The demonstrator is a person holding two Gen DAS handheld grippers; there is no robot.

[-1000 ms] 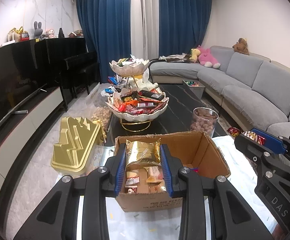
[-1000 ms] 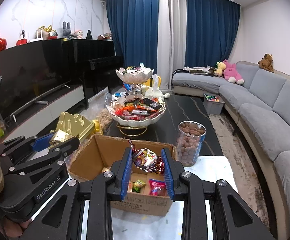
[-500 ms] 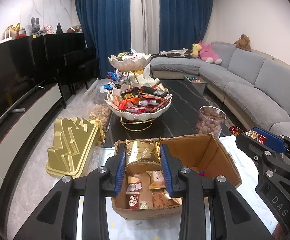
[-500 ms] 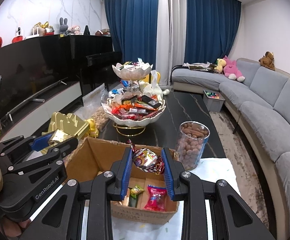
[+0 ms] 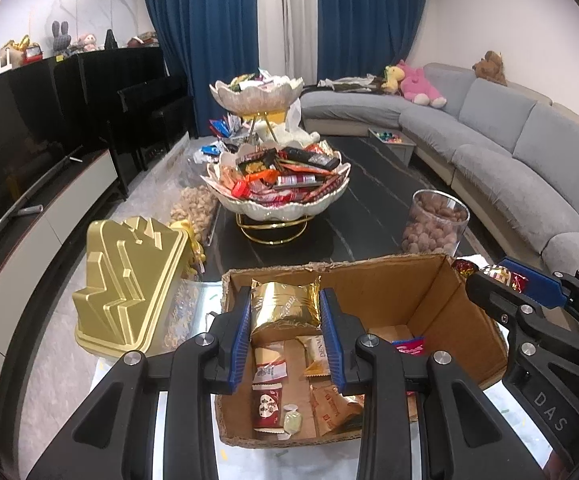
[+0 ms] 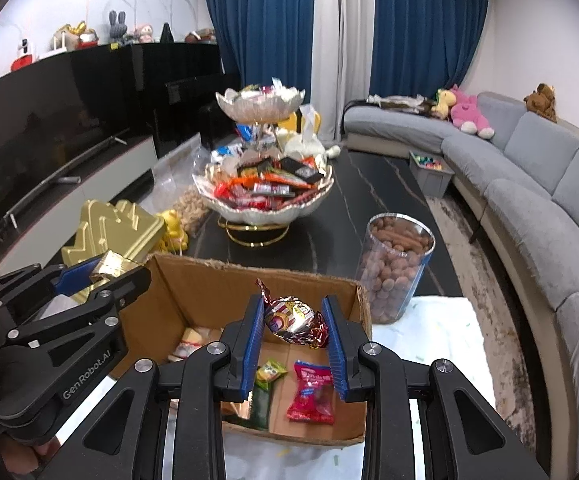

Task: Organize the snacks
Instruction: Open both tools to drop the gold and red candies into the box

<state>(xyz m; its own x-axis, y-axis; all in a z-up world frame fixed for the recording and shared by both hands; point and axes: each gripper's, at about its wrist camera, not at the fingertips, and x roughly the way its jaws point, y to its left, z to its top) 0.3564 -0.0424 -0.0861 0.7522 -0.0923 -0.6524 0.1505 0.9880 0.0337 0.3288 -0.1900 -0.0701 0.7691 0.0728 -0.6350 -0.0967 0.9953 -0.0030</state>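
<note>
My left gripper (image 5: 285, 312) is shut on a gold foil snack packet (image 5: 283, 307) and holds it above the left half of an open cardboard box (image 5: 465, 312) with several loose snacks inside. My right gripper (image 6: 294, 320) is shut on a shiny wrapped candy (image 6: 292, 317) above the same box (image 6: 193, 284), over its right half. Each gripper shows at the edge of the other's view: the right one (image 5: 501, 276), the left one (image 6: 101, 268). A two-tier snack bowl stand (image 5: 277, 204) (image 6: 263, 200), piled with packets, stands on the dark table beyond the box.
A clear jar of brown nuts (image 5: 435, 222) (image 6: 395, 266) stands right of the box. A gold moulded lid (image 5: 129, 280) (image 6: 109, 228) lies to the left. A bag of nuts (image 5: 195, 208) lies by the stand. A grey sofa (image 5: 509, 152) runs along the right, a TV cabinet (image 5: 29, 216) along the left.
Both grippers have risen and tipped down over the box, so more of its inside shows. Each still holds its snack.
</note>
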